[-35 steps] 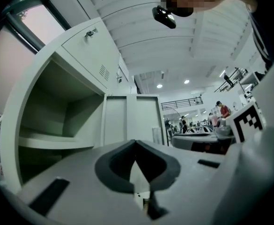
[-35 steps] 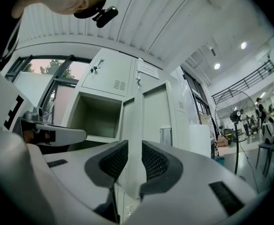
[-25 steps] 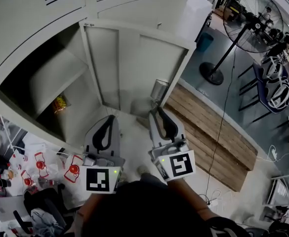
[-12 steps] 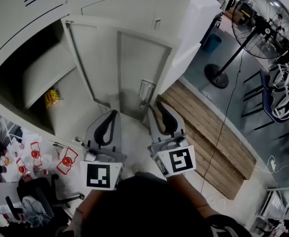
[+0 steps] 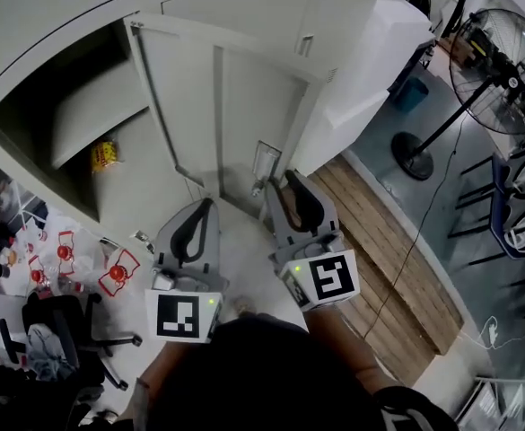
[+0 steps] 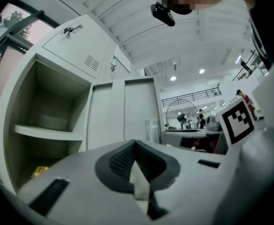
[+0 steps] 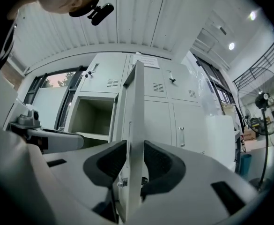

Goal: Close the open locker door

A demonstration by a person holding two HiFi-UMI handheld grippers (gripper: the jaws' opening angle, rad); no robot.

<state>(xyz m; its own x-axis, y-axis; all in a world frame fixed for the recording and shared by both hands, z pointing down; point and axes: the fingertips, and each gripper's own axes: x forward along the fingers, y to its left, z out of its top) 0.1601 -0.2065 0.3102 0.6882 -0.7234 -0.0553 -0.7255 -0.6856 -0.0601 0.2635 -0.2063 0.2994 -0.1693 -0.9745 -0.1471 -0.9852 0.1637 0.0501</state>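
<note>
Right tongs (image 7: 130, 146) have closed in, now clamping locker door (image 7: 136, 102) at its free edge; left tongs (image 6: 136, 145) shut, empty; door still wide open; ready to swing.

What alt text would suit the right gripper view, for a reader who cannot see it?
The right gripper has its fingers closed on the edge of the open locker door, which runs edge-on up the middle of the picture. Left of the door is the open compartment with a shelf; right of it are closed lockers.
</note>
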